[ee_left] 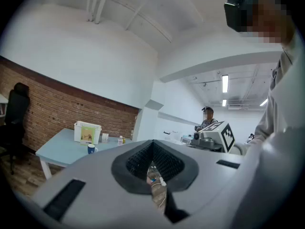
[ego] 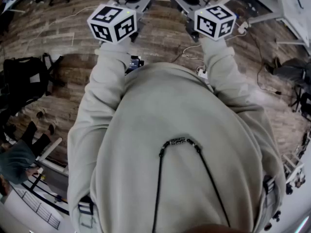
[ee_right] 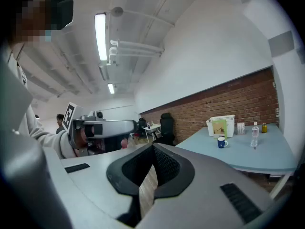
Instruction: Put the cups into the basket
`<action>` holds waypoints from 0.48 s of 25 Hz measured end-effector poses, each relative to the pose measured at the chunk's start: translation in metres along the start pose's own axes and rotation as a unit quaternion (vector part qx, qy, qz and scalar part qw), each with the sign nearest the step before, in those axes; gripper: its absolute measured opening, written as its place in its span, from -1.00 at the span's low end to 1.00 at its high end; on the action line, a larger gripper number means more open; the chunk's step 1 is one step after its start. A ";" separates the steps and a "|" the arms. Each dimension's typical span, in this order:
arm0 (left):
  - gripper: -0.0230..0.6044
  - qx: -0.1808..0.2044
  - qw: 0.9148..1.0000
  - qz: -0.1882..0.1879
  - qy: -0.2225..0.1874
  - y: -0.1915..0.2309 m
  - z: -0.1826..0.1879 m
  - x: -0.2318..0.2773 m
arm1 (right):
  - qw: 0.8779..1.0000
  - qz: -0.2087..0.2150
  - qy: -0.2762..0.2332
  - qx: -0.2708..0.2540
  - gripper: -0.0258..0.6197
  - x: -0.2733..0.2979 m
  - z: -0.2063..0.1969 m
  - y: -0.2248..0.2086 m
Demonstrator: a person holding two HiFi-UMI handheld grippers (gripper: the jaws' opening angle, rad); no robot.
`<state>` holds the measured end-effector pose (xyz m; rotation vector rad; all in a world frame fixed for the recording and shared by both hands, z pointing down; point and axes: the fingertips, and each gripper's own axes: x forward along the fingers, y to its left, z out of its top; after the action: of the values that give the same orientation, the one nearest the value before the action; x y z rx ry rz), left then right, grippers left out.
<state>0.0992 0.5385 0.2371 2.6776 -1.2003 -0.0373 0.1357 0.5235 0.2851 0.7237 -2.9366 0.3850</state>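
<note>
The left tool (ee_left: 153, 144) and right tool (ee_right: 153, 149) are closed and empty, probably just carried level. The small blue cup (ee_right: 222, 142) and white plastic basket (ee_right: 220, 126) wait on the distant pale-blue bench (ee_right: 248, 155).

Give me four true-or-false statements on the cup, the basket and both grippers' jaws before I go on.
1. The blue cup stands on the table, outside the basket. True.
2. The right gripper holds a cup. False: its jaws are together with nothing between them.
3. The left gripper has its jaws together, empty. True.
4. The basket sits on the floor. False: it stands on the table, by the brick wall.
</note>
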 end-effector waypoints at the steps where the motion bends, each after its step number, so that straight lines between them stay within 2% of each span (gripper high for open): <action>1: -0.94 -0.001 1.000 -0.002 -0.001 -0.001 0.000 0.001 | 1.000 -0.001 0.000 0.000 -0.89 0.000 0.001 -0.001; 8: -0.94 0.000 1.000 -0.025 0.012 -0.009 -0.014 0.008 | 1.000 -0.002 0.005 -0.003 -0.89 -0.004 -0.005 -0.005; 12: -0.94 0.000 1.000 -0.024 0.012 -0.016 -0.014 0.019 | 1.000 0.007 -0.005 0.020 -0.89 -0.015 -0.006 -0.017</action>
<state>0.1252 0.5379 0.2488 2.6985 -1.1287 -0.0132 0.1569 0.5174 0.2925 0.7126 -2.9532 0.4447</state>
